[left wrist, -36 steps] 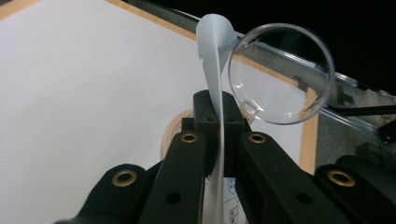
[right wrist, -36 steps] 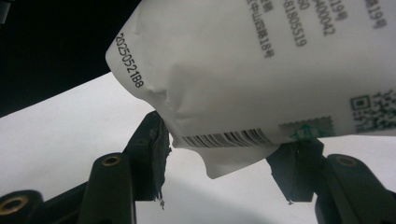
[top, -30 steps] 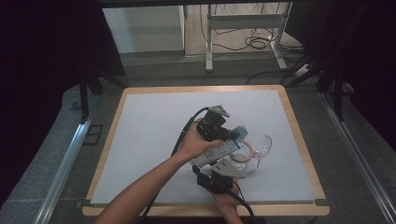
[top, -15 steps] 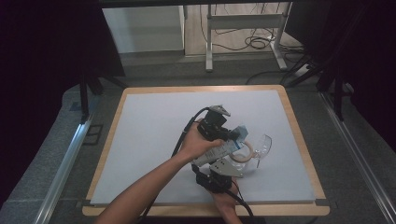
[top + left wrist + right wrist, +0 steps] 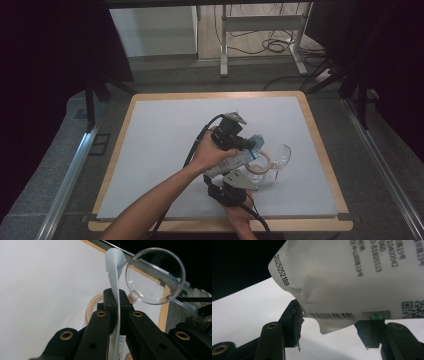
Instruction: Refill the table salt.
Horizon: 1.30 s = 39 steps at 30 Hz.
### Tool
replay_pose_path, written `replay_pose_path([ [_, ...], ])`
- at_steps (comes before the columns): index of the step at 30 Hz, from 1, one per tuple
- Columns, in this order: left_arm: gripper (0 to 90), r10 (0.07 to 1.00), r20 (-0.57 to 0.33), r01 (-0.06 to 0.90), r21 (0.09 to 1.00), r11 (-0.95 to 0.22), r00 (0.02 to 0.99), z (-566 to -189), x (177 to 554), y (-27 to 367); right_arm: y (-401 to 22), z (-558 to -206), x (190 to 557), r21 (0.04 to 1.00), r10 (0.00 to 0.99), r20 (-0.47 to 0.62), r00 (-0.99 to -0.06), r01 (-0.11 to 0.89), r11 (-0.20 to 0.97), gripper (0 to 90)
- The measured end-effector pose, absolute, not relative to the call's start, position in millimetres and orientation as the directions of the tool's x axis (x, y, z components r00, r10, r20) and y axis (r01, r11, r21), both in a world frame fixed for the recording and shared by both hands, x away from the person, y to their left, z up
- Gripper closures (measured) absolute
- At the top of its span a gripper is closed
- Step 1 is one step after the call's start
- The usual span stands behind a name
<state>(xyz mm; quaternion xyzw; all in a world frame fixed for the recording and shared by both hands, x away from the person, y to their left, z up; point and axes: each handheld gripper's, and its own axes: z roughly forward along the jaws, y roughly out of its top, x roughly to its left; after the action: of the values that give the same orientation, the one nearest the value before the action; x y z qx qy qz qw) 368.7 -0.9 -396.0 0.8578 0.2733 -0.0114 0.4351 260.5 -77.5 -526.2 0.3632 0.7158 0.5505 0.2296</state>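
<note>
I'm looking down on the surface (image 5: pixel 160 150), a pale grey mat inside a wooden rim, and most of it lies bare: wide free ground to the left and toward the far edge, less on the right, where the rim runs near the work. Both hands sit close to the near edge, just right of centre.

Hard to read from above: the two hands and the cables overlap, so the packet's lower end is buried between them. In the right gripper view the packet runs off the top and right of the picture. In the left gripper view its strip drops behind the jaws.

The left hand-held gripper (image 5: pixel 115 300) is pressed together on the top edge of the white packet (image 5: pixel 239 159), pinching that thin flap, which curls above the jaws. The right hand-held gripper (image 5: pixel 329 325) grips the packet's lower, printed end, pads against its sides. So the packet hangs between the two, over the clear measuring cup (image 5: pixel 272 161) and the tape roll (image 5: pixel 260 166), which lie on the mat just beyond.
</note>
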Motion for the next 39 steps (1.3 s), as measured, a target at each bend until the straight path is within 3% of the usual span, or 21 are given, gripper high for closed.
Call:
replay_pose_path([
  [29,90.0,0.463,-0.219,0.473,0.686,-0.553,0.859,-388,373,-12,-67,-518,262,0.965,0.784,0.075,-0.616,0.241,0.098,44.3],
  [39,90.0,0.46,-0.166,0.447,0.653,-0.612,0.872,-385,372,-20,-64,-514,265,0.969,0.788,0.064,-0.612,0.229,0.098,44.3],
])
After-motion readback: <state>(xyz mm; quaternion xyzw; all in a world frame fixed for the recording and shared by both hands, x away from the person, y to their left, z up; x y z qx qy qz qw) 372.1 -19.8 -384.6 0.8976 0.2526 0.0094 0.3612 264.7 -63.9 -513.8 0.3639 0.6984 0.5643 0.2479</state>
